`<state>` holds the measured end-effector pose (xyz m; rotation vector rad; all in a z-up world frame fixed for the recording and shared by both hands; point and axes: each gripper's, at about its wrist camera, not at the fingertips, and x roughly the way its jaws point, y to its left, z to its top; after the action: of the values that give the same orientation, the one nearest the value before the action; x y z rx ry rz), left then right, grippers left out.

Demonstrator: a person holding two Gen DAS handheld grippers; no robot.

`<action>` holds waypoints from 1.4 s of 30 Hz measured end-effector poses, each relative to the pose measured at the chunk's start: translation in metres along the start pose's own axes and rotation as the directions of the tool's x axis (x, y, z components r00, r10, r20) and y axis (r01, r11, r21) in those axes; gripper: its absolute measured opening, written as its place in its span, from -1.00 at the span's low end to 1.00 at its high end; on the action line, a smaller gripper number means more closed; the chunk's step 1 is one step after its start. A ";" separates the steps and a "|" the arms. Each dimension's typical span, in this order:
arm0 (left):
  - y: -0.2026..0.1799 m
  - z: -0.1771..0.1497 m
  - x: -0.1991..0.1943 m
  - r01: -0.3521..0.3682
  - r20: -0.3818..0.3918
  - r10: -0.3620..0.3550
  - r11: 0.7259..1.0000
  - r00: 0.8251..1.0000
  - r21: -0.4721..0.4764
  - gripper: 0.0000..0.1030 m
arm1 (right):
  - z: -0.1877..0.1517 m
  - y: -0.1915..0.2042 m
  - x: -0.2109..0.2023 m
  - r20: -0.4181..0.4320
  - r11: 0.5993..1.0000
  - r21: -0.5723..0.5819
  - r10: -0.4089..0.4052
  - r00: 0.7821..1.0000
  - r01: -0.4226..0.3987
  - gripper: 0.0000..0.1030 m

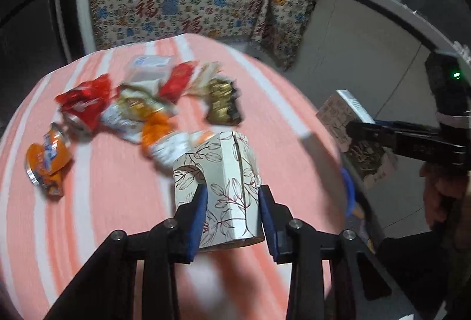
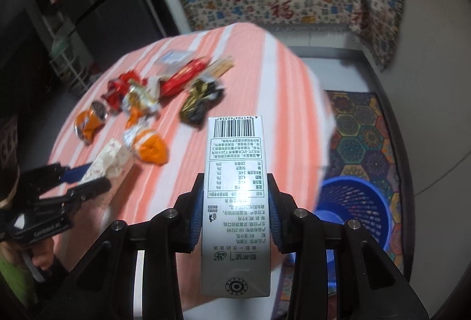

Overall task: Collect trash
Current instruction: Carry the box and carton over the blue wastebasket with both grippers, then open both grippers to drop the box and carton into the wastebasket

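- The left gripper [image 1: 232, 202] has its jaws closed onto a floral-printed carton [image 1: 219, 172], blue pads pressing its two sides; the carton stands up between them, its far end poking out beyond the tips.
- The right gripper [image 2: 235, 202] has its jaws clamped on a milk carton [image 2: 235, 202], barcode end pointing away, the printed label face up; most of the carton's length runs back between the fingers.
- Both cartons are held above the striped counter [image 1: 103, 202].
- Further out on the counter lies a loose cluster of trash: a crushed orange can [image 1: 47, 167], a red wrapper [image 1: 84, 102], an orange-and-white wrapper [image 1: 159, 137], and a gold-and-black wrapper [image 1: 223, 106] slightly apart from the rest.
- A blue basket [image 2: 356, 208] stands on the floor beside the counter, to the right of the milk carton.
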<state>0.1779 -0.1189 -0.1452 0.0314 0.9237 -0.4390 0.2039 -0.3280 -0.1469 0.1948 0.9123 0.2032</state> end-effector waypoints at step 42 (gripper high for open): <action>-0.184 0.062 0.158 0.250 -0.057 -0.246 0.963 0.968 0.095 0.23 | -0.019 -0.201 -0.024 0.050 0.935 0.315 -0.187 0.981 0.162 0.30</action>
<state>0.2382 -0.3555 -0.2008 0.0182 0.9521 -0.7209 0.1927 -0.5257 -0.1909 0.4084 0.8739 -0.1151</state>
